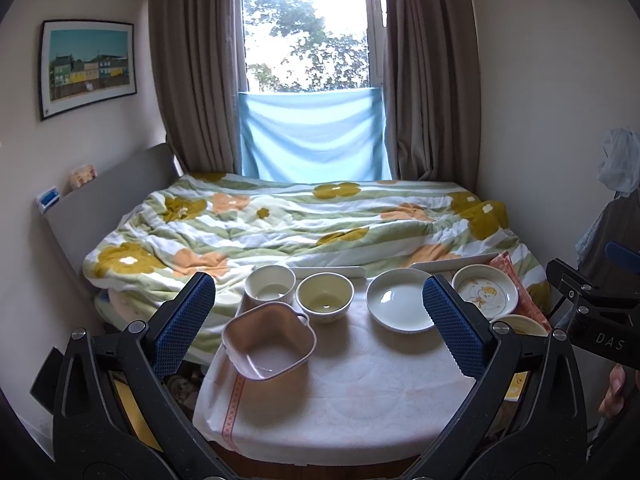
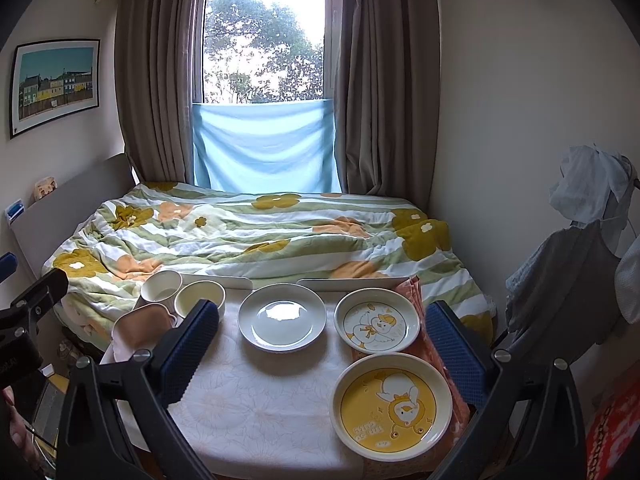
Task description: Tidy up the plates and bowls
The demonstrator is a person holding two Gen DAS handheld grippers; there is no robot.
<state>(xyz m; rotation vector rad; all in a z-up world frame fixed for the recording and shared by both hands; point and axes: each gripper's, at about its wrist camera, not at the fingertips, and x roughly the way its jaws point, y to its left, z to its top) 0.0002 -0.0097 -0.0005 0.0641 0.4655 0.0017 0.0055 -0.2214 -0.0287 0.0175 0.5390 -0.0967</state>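
Left wrist view: my left gripper (image 1: 318,316) hangs above the near edge of the table (image 1: 340,408), fingers spread wide, released, nothing between them. I count three bowls at the left-back of the table: a white ribbed bowl (image 1: 269,283), a cream bowl (image 1: 325,297) just beside it, and a pink square bowl (image 1: 269,343) in front, tilted toward me. Plates here: a plain white plate (image 1: 400,302) in the middle and a cartoon plate (image 1: 486,291) at right-back, partly behind my right finger. A third plate's rim peeks out behind that finger, mostly hidden. The other gripper's black body juts in at the right edge, with a bit of a hand (image 1: 614,390) under it. Right wrist view: my right gripper (image 2: 318,344) hovers over the table, fingers wide apart, grasping nothing. Three plates all clear now: white plate, cartoon plate, and a yellow plate (image 2: 390,406) nearest me, right side. The same three bowls sit far left, the cream one partly blocked by my left finger, the pink one cut by it too. A bed (image 2: 256,236) lies just behind the table. Print on the yellow plate is too small to read.
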